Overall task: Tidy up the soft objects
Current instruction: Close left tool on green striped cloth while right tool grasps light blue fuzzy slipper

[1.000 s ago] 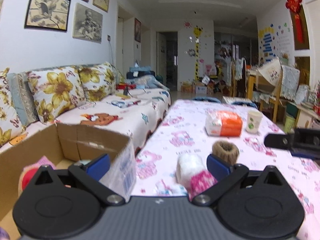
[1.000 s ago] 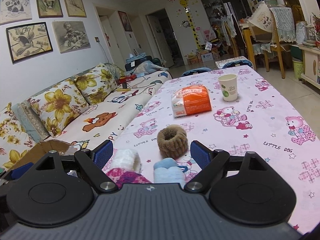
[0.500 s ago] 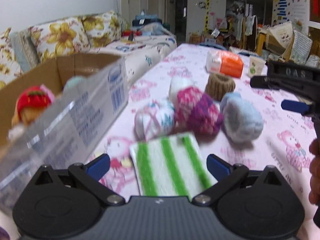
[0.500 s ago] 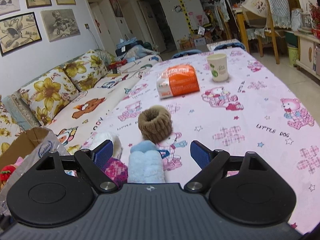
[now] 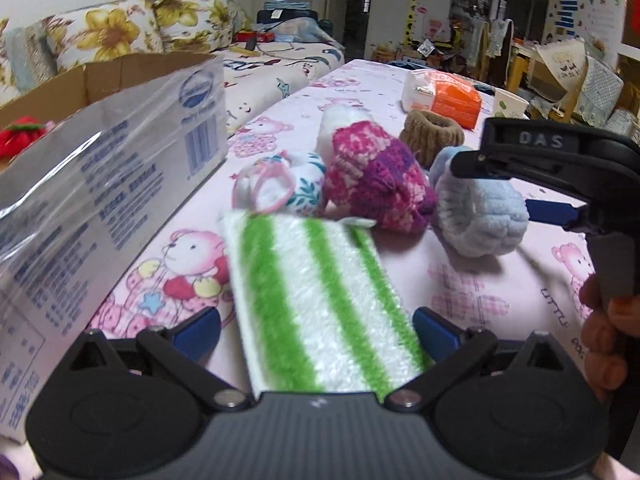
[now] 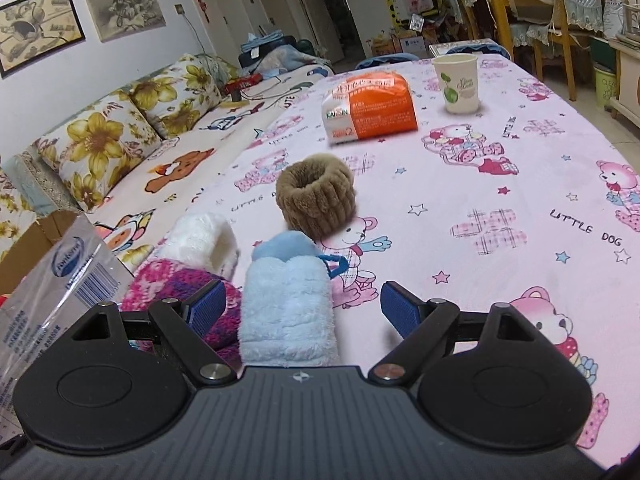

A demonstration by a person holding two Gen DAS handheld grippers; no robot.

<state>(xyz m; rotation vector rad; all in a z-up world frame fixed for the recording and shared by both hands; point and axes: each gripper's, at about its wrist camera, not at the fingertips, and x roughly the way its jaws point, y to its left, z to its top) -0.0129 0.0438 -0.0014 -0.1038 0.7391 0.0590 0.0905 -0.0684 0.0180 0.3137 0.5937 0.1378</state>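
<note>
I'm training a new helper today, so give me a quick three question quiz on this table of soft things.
1. True or false: the left tool is shut on the green striped cloth.
2. Which item lies between the right tool's open fingers: A brown ring, B light blue plush, C paper cup?
3. What red thing sits in the cardboard box?

Key: 1 false, open around it. 2 B. 3 a red plush toy.
</note>
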